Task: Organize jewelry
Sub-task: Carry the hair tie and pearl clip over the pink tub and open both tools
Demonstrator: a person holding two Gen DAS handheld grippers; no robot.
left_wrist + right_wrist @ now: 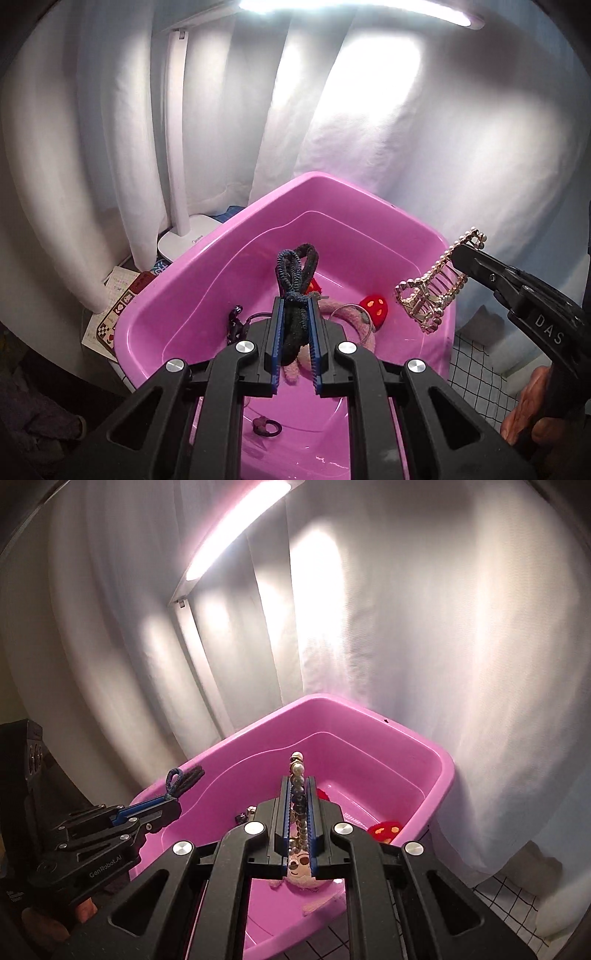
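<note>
A: The left tongs [295, 328] pinch a bundle of dark hair ties [297, 280]; the right tongs [299, 808] pinch a pearl hair claw [430, 291]; both hang over the pink tub [207, 291].

B: Each should be carried past the rim before letting go; the claw's teeth could snag.

A: The left wrist view shows the claw's whole side, a red clip [375, 306] and a small ring tie [267, 428] on the tub floor; the right view shows only its pearl edge.
</note>
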